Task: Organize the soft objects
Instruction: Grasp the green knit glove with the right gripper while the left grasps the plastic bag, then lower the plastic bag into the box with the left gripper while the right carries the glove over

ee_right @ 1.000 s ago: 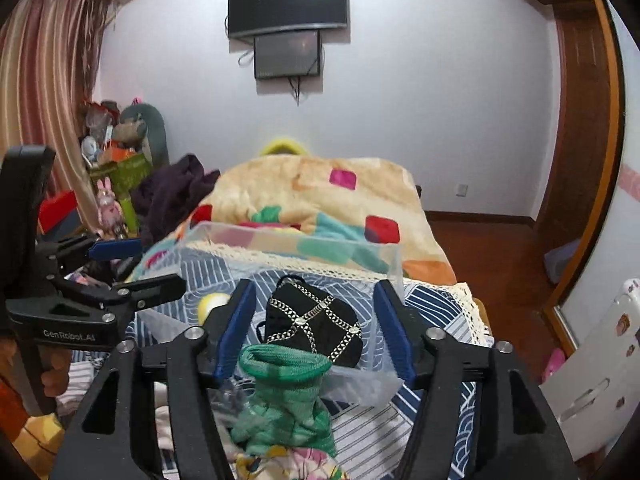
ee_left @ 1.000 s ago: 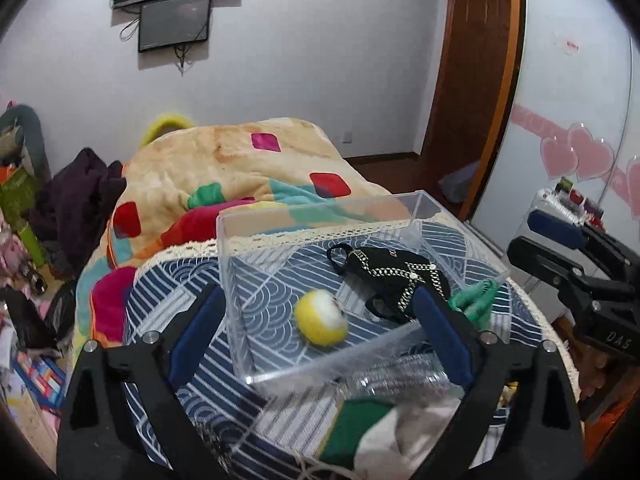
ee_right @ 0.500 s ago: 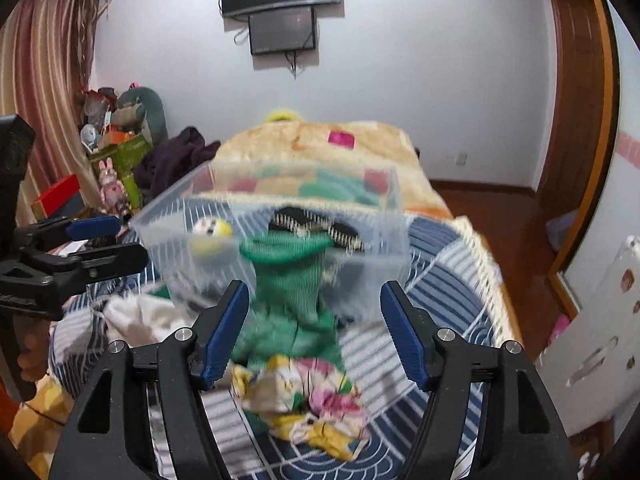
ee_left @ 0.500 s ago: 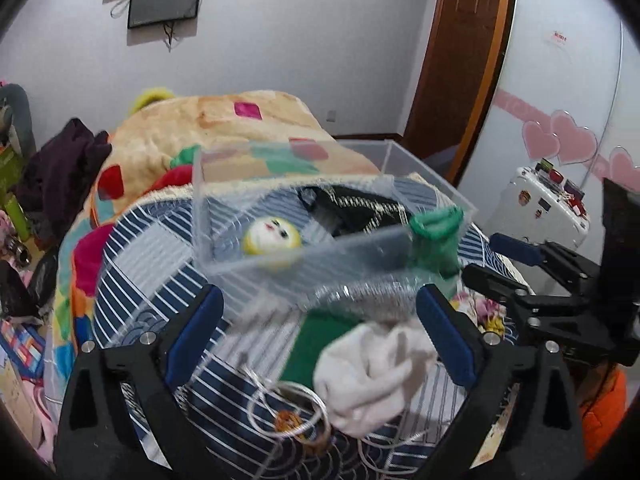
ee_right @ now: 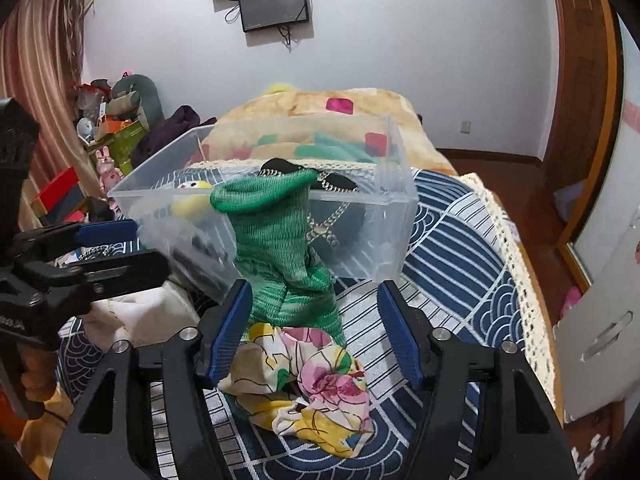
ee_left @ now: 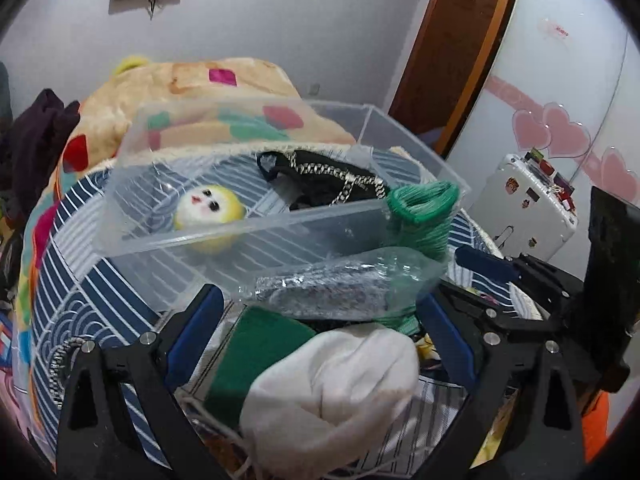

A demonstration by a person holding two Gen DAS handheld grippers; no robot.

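A clear plastic bin (ee_left: 248, 220) (ee_right: 360, 232) stands on the striped cloth and holds a yellow-and-white plush ball (ee_left: 208, 210) (ee_right: 190, 204) and a black chained pouch (ee_left: 332, 184) (ee_right: 328, 216). A green knit piece (ee_right: 280, 252) (ee_left: 420, 216) leans against the bin's near wall. My left gripper (ee_left: 316, 344) is open, with a white cloth (ee_left: 340, 384) and a green cloth (ee_left: 252, 356) between its fingers. My right gripper (ee_right: 316, 332) is open above a floral cloth (ee_right: 308, 384), just before the green knit.
A clear bag with a grey item (ee_left: 340, 288) lies against the bin. A metal chain (ee_left: 60, 360) lies at the left. The bed with a patterned blanket (ee_right: 320, 108) is behind. A white suitcase (ee_left: 528, 208) stands at the right.
Both grippers have come down and closer to the pile in front of the bin. The white cloth now lies between my left fingers, the floral cloth between my right fingers.
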